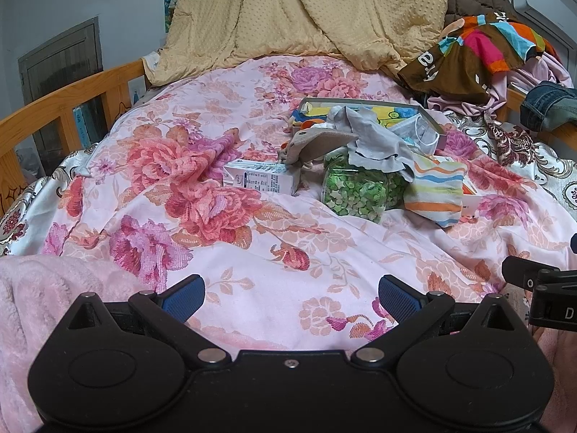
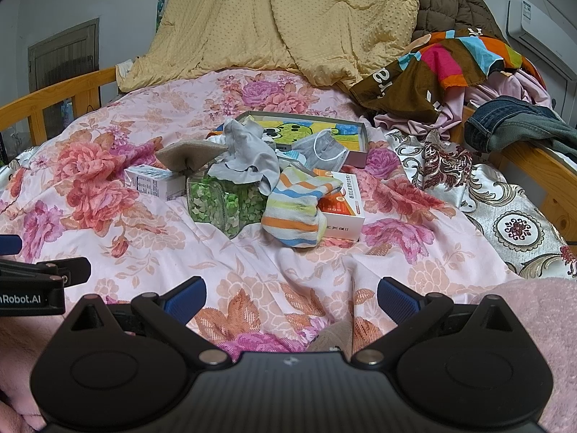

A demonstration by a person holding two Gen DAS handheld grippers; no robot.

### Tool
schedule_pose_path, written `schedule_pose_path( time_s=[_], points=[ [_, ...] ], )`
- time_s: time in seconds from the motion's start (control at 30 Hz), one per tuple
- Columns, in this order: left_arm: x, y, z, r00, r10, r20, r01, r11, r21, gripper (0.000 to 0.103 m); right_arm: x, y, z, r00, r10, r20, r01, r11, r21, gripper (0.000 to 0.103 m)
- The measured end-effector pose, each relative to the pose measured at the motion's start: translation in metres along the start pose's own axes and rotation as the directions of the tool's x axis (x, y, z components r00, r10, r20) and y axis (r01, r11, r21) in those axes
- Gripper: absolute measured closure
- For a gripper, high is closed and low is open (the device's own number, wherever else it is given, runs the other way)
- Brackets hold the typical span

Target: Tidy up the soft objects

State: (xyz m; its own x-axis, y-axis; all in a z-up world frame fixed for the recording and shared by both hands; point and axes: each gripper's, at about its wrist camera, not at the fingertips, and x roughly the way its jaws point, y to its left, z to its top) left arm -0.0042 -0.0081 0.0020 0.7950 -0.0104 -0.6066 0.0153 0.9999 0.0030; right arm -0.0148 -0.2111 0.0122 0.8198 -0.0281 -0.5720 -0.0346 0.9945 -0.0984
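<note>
Fingers of both the left gripper (image 1: 291, 297) and right gripper (image 2: 291, 297) stood spread and empty, well short of the pile. Best first pick looked to be the striped sock (image 2: 296, 206) (draped over an orange-and-white box (image 2: 343, 209)), pinched at its free edge and lifted clear.

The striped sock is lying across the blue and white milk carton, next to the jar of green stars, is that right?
Not quite. The striped sock lies across the orange and white box, not the milk carton, which sits on the other side of the jar of green stars. The right wrist view shows this.
</note>
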Motion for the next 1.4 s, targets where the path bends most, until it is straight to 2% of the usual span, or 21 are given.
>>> schedule_pose_path(
  time_s=[1.2,1.4],
  points=[
    [-0.0023,-0.0033,-0.0002,1.000,-0.001,0.000,0.001,1.000,0.000,0.001,-0.0022,-0.0006,-0.0001,1.000,0.004,0.008,-0.004,1.000,0.001,0.000],
    [0.0017,-0.0064,0.0055,1.000,-0.017,0.014,0.017,1.000,-0.010,0.001,-0.0067,-0.0040,-0.0006,0.999,0.034,0.011,-0.034,0.999,0.012,0.000]
  ],
)
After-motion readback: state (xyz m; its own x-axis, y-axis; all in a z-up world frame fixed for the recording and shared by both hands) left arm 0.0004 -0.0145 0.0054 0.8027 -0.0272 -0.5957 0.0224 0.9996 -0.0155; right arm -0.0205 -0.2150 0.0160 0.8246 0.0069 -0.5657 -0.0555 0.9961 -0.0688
